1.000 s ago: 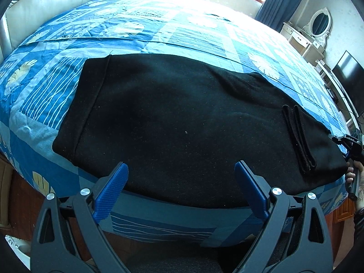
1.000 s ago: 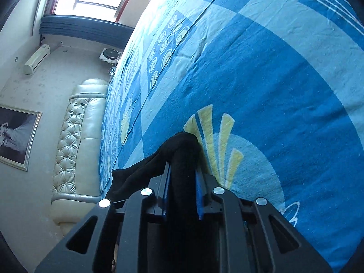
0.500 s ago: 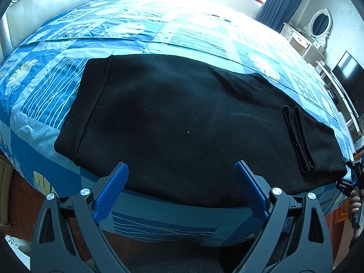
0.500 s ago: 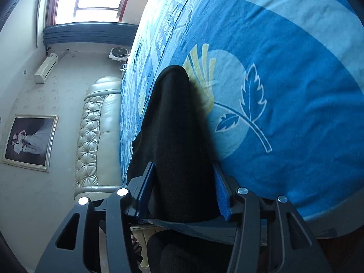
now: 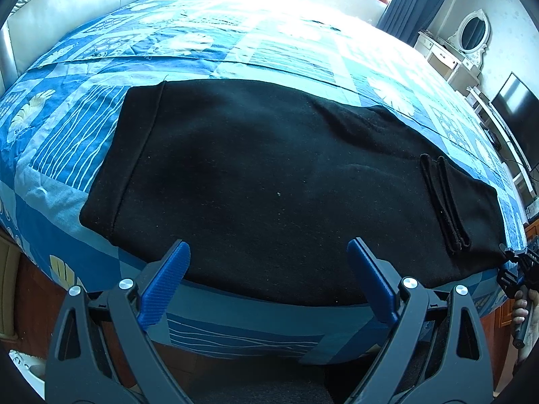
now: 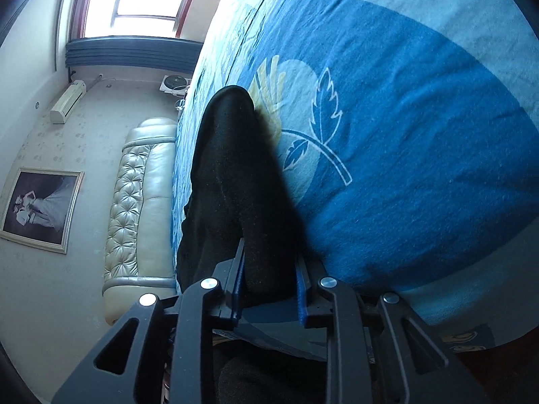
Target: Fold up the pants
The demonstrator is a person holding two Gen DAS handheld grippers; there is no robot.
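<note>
The left wrist view looks across the bed from its near edge; the right wrist view, rolled sideways, skims close along the pants, which both share.

Taking the black pants as my landmark, the blue patterned bed lies bare on their far side up to the padded headboard, and a bare strip of bedcover runs along their near edge, so my jaws could pass on either side. At their right-hand end my right gripper sits at the bed's corner and blocks that approach. Past that end, the dresser and television stand well apart from the pants.
</note>
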